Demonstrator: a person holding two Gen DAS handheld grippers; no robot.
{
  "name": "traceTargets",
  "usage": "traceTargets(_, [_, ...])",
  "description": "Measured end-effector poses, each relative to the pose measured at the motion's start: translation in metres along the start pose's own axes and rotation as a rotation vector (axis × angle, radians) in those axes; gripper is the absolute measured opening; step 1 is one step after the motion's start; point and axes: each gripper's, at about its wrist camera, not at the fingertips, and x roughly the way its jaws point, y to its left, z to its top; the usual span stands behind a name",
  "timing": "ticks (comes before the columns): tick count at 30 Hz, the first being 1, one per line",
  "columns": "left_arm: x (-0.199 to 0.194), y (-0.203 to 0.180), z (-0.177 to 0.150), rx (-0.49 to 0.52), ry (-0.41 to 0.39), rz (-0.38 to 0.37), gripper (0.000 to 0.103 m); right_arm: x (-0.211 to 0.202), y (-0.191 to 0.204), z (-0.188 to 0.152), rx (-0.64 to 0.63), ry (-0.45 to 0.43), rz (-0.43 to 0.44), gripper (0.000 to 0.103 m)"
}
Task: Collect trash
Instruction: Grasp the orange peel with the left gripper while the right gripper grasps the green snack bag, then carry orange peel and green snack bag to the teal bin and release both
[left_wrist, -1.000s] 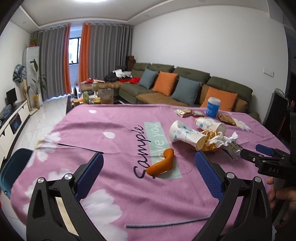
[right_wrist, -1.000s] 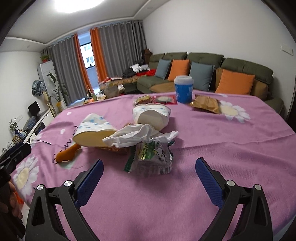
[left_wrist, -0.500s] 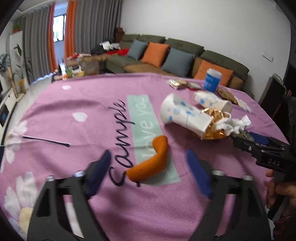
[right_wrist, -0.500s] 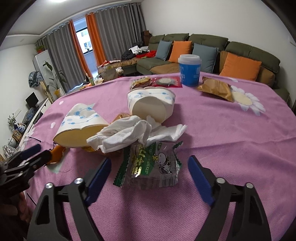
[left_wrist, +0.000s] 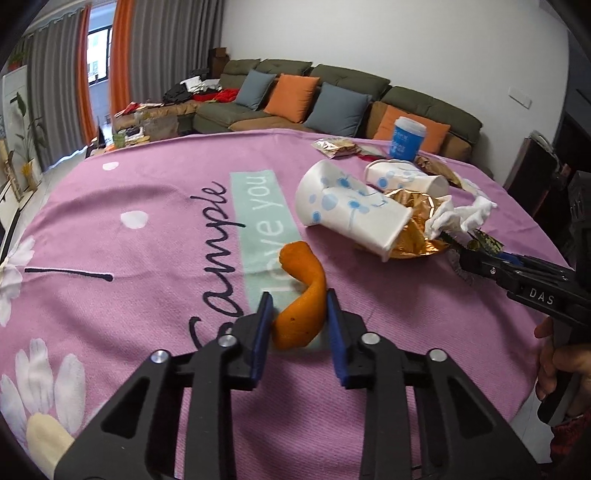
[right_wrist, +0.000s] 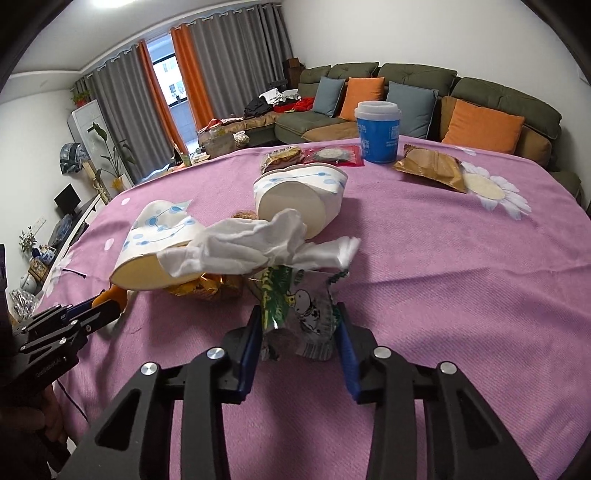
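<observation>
Both grippers tilt down toward the tabletop (left_wrist: 110, 229). The left gripper (left_wrist: 299, 312) has just been closing and pinches the orange peel (left_wrist: 301, 295) between its pads. The right gripper (right_wrist: 297, 325) has likewise been closing and clamps the snack wrapper (right_wrist: 299, 306) ahead of it.

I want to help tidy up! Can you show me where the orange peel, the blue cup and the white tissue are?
orange peel (left_wrist: 303, 295): left wrist view, middle of its curve.
blue cup (right_wrist: 379, 138): right wrist view, its blue side.
white tissue (right_wrist: 255, 245): right wrist view, crumpled middle.
</observation>
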Motion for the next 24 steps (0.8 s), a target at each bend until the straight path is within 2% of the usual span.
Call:
traceTargets(4, [-0.010,0.000,-0.003,-0.016,-0.018,-0.035,0.022,-0.015,-0.001,-0.005,-0.006,-0.010,-0.013,0.031])
traceTargets(12, [-0.052,-0.001,-0.014,-0.024,-0.093,-0.030,0.022,-0.046,-0.001,-0.018,-0.011,-0.037,-0.030,0.030])
traceTargets(17, [-0.088,0.002,-0.020,-0.035,-0.158,-0.012,0.022,-0.073,0.016,-0.021,-0.038,-0.097,-0.016,0.030])
traceTargets(24, [-0.147,0.021,-0.033,-0.076,-0.257,0.040,0.022,-0.097,0.055,-0.015,-0.109,-0.175,0.055,0.030])
